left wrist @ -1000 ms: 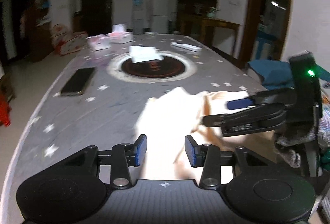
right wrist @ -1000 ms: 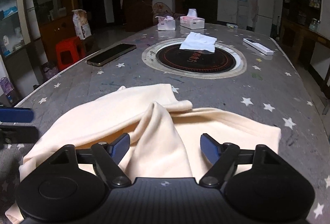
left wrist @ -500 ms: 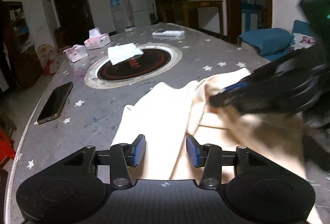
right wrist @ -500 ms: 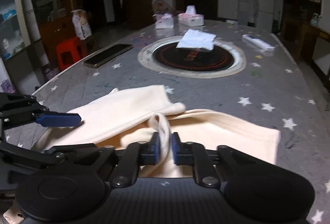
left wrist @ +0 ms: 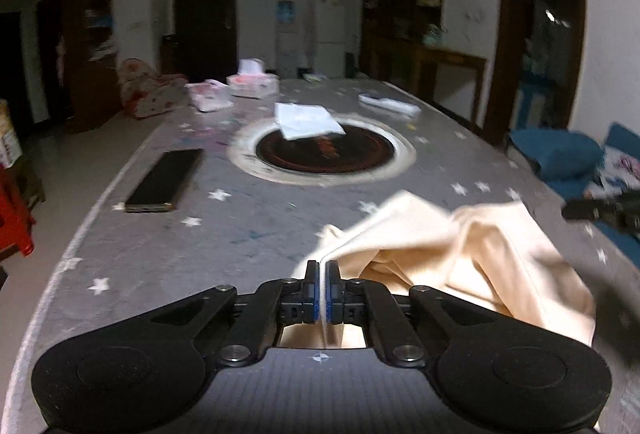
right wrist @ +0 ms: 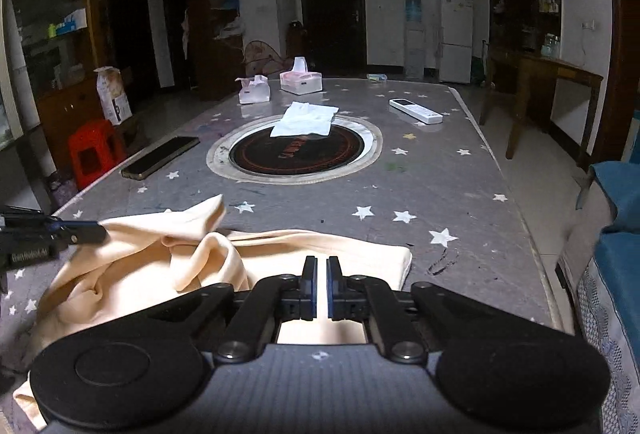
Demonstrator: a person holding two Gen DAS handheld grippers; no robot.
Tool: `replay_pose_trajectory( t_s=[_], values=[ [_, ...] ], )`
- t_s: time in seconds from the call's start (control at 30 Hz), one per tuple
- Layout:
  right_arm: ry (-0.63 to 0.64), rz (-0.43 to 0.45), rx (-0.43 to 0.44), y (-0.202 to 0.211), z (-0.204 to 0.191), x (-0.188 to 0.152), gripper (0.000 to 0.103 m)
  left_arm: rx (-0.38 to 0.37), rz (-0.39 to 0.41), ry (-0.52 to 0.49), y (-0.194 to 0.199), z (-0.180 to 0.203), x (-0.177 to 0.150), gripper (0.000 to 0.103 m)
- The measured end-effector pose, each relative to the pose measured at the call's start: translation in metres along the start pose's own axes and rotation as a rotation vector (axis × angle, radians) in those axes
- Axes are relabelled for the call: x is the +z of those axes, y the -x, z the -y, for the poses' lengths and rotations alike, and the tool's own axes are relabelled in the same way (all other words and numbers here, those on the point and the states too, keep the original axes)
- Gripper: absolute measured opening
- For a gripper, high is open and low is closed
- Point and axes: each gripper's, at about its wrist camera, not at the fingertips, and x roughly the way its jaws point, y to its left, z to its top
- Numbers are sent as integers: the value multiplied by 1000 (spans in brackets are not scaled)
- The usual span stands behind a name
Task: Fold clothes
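Note:
A cream garment (left wrist: 460, 258) lies crumpled on the near end of a grey star-patterned table (left wrist: 240, 230). My left gripper (left wrist: 323, 284) is shut on a thin fold of the garment's edge. In the right wrist view the garment (right wrist: 160, 266) spreads to the left and under the gripper. My right gripper (right wrist: 320, 284) has its jaws nearly together, and the cloth (right wrist: 320, 330) shows below them; whether they pinch it is unclear. The left gripper also shows at the left edge of the right wrist view (right wrist: 92, 232), and the right gripper at the right edge of the left wrist view (left wrist: 576, 212).
A round inset plate (right wrist: 296, 150) with a white cloth (right wrist: 306, 118) sits mid-table. A phone (right wrist: 160, 156) lies at the left, a remote (right wrist: 416, 110) at the right, tissue packs (right wrist: 300, 80) at the far end. A red stool (right wrist: 94, 150) stands left, a blue cushion (left wrist: 556, 152) right.
My left gripper has shut on the garment's edge and pulled left. My right gripper shut earlier on a raised fold, then moved right; the fold now lies to its left.

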Motion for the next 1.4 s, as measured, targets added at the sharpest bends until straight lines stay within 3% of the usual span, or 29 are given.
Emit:
replay_pose_trajectory(
  t_s=[0.07,0.13,0.2,0.33,0.47,0.5,0.53,0.57,0.67,0.9,1.1,1.27,1.4],
  values=[
    [6,-1,20,-1,-3,1,9,12,15,32,8,-7,1,3],
    [21,-9,54,-8,-12,3,29,28,27,55,17,-14,-1,3],
    [44,-15,77,-17,-22,5,40,45,34,81,26,-22,-5,3],
    [65,-55,101,-44,-37,8,40,83,37,121,42,-38,-14,2],
    [71,-108,93,-72,-43,6,39,125,24,165,51,-56,-27,2],
    [74,-118,92,-77,-43,4,35,135,16,179,53,-61,-31,2],
    [77,-127,90,-81,-43,3,20,145,8,194,54,-65,-36,2],
    [75,-129,88,-81,-42,2,14,155,-1,208,55,-69,-40,2],
    [68,-105,65,-73,-38,0,5,179,-24,240,59,-79,-51,2],
    [47,20,-48,-14,-10,-2,3,200,-29,265,76,-88,-66,2],
    [-24,67,-187,47,33,-22,3,190,-39,263,92,-88,-74,2],
    [-95,30,-277,77,66,-46,3,187,-54,248,104,-84,-80,2],
    [-109,-66,-268,74,77,-67,8,197,-87,238,105,-82,-86,2]
  ],
)
